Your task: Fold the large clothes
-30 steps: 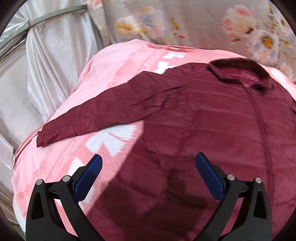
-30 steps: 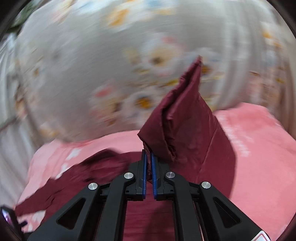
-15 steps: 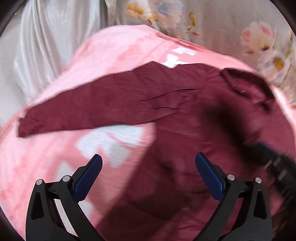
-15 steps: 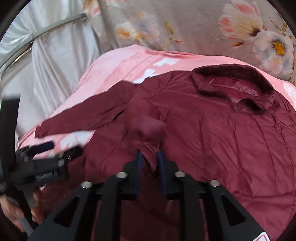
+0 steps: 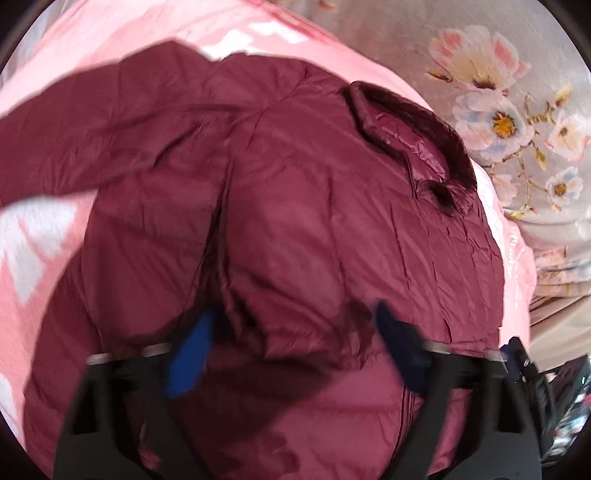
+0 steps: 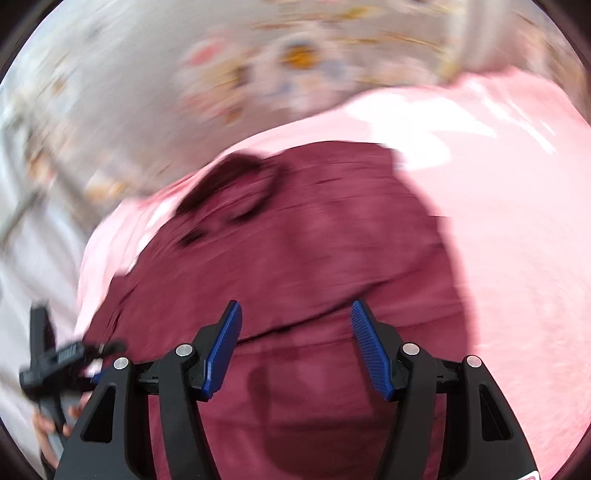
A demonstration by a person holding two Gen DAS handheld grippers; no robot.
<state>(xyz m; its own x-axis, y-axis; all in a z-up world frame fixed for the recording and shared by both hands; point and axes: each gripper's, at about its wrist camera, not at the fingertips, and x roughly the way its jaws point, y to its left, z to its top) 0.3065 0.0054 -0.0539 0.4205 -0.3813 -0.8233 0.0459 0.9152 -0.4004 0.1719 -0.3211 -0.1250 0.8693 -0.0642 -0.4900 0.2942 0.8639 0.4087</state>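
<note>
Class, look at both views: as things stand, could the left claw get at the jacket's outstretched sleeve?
Probably yes. The sleeve lies flat and uncovered on the pink blanket, with nothing between it and the left claw, whose jaws are closing with nothing pinched.

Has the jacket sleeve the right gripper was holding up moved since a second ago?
Yes. The sleeve was held up against the flowered curtain; now it lies folded across the jacket, below the collar. The right gripper is opening, empty.

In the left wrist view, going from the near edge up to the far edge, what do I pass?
Left gripper, its jaws closing over loose fabric → body of the maroon quilted jacket → its dark collar → pink blanket → grey cloth printed with flowers.
</note>
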